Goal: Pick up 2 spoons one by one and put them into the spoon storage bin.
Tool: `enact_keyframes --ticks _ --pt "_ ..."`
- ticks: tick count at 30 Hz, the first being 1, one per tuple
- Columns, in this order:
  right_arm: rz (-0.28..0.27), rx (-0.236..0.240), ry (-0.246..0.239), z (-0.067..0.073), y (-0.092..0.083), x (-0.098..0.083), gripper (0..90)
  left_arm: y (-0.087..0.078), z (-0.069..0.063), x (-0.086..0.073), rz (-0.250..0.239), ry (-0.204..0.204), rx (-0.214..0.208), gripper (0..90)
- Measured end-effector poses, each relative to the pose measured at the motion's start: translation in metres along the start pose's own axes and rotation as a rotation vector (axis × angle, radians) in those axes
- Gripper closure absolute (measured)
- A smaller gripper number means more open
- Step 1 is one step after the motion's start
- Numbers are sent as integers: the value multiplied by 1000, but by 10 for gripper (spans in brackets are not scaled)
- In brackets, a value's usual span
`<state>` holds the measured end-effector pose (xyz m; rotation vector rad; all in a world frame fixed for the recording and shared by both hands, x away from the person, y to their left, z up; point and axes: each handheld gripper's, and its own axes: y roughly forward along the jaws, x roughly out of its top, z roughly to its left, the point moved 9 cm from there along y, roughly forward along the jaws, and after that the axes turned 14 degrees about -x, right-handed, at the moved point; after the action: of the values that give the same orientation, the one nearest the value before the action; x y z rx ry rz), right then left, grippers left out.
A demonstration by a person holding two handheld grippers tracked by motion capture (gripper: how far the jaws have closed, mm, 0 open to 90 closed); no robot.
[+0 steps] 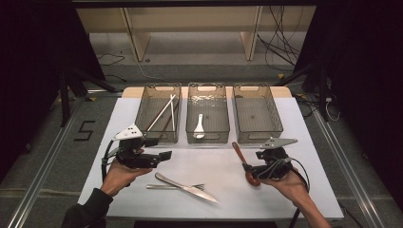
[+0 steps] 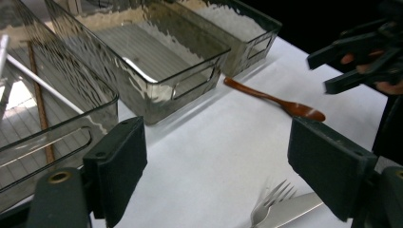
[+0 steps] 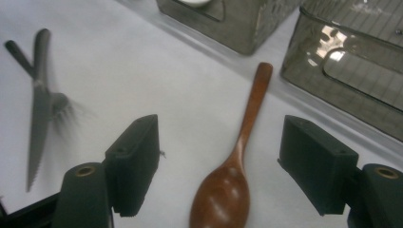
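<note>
Spoon position: I see the wooden spoon lying flat on the white table, just in front of the right-hand basket, apart from it.
Key relation: the spoon lies between the wide jaws of my right gripper, bowl nearest the gripper body, handle running straight away towards the baskets.
Long axis: roughly in line with the jaws' reach, so I judge they would close across the neck above the bowl.
Right jaws: wide, nothing pressed; the pads stand clear on both sides.
Left gripper: jaws wide, nothing held, over bare table near the fork and knife.
Nearer hand: the right by far; the left is well apart.
Spoon looks: reddish-brown, glossy, slim handle, oval bowl facing up.
</note>
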<state>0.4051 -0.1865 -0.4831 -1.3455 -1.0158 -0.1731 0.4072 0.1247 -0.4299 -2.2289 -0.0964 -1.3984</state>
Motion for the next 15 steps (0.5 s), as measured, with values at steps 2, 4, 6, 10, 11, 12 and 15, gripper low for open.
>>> enact_keyframes --ticks 2,4,6,10,11,12,15 --pt "32 -13 -11 -3 7 -1 316 0 -1 -4 15 1 -6 199" --pt "68 -25 -21 -5 15 -2 325 2 -1 -10 36 3 -10 193" --pt "98 -35 -36 -6 21 -3 328 2 1 -14 48 -1 -1 193" --pt "165 -37 -59 -6 32 -7 348 -1 -1 -15 39 4 0 188" --pt "181 -35 -64 -6 34 -8 354 -2 -2 -16 38 3 2 188" --pt "193 -35 -69 -6 37 -9 359 -2 -3 -17 41 6 2 188" --pt "233 -43 -92 -5 45 -12 380 -1 -3 -21 69 30 26 187"
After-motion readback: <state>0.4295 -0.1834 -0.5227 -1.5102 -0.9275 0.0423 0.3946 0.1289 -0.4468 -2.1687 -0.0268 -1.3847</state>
